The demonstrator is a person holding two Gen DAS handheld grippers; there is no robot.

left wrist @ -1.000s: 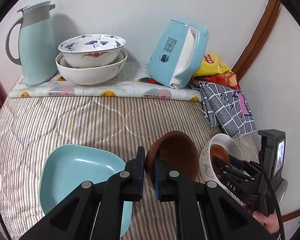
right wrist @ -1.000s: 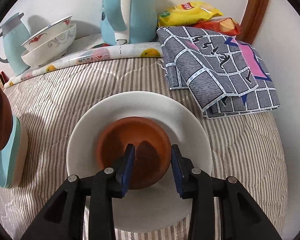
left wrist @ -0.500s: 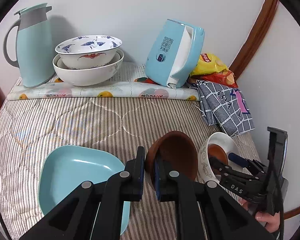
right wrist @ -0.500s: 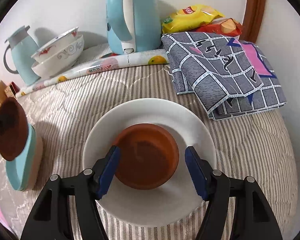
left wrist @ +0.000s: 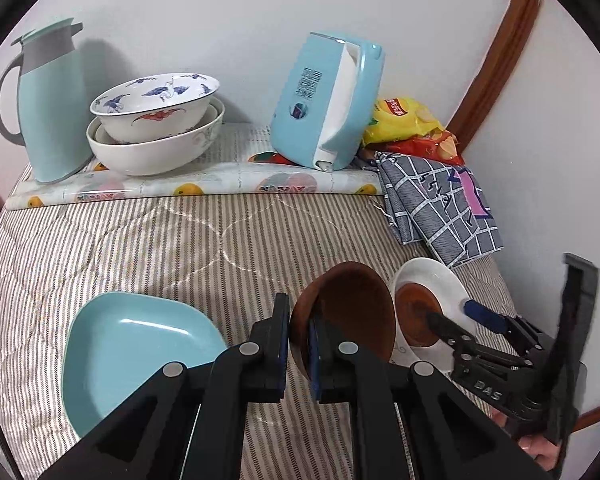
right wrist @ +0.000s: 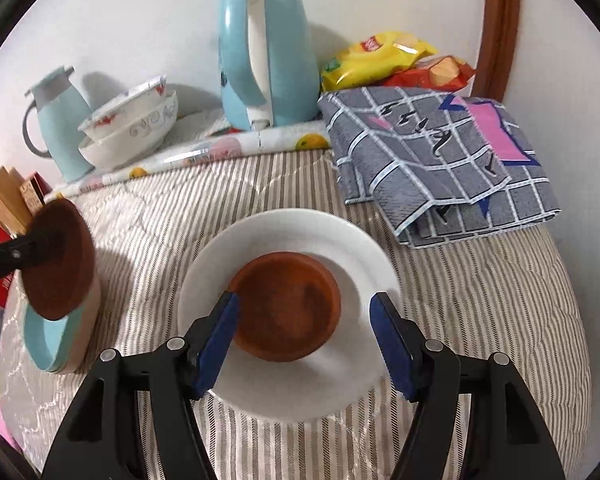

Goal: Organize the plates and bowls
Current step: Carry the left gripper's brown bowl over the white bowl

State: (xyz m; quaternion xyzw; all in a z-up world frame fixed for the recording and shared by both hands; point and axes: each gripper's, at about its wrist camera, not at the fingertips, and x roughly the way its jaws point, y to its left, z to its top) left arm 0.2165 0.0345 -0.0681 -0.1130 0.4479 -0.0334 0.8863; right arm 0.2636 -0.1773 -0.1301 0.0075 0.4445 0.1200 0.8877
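My left gripper (left wrist: 299, 336) is shut on the rim of a dark brown bowl (left wrist: 350, 312), held tilted above the striped cloth, beside a light blue square plate (left wrist: 140, 352). That brown bowl also shows in the right wrist view (right wrist: 60, 260), with the blue plate (right wrist: 48, 344) under it. My right gripper (right wrist: 304, 340) is open and empty, its jaws wide on either side of a small brown dish (right wrist: 288, 308) that sits on a white plate (right wrist: 284, 240). The dish on the white plate shows in the left wrist view (left wrist: 416, 312) too.
At the back, two stacked patterned bowls (left wrist: 156, 128), a light blue jug (left wrist: 48, 100) and a blue kettle (left wrist: 328, 100) stand on a fruit-print mat. A folded grey checked cloth (right wrist: 440, 156) and snack bags (right wrist: 388, 60) lie at the back right.
My right gripper has let go of the small brown dish, opened wide and drawn back a little. My left gripper still holds the brown bowl.
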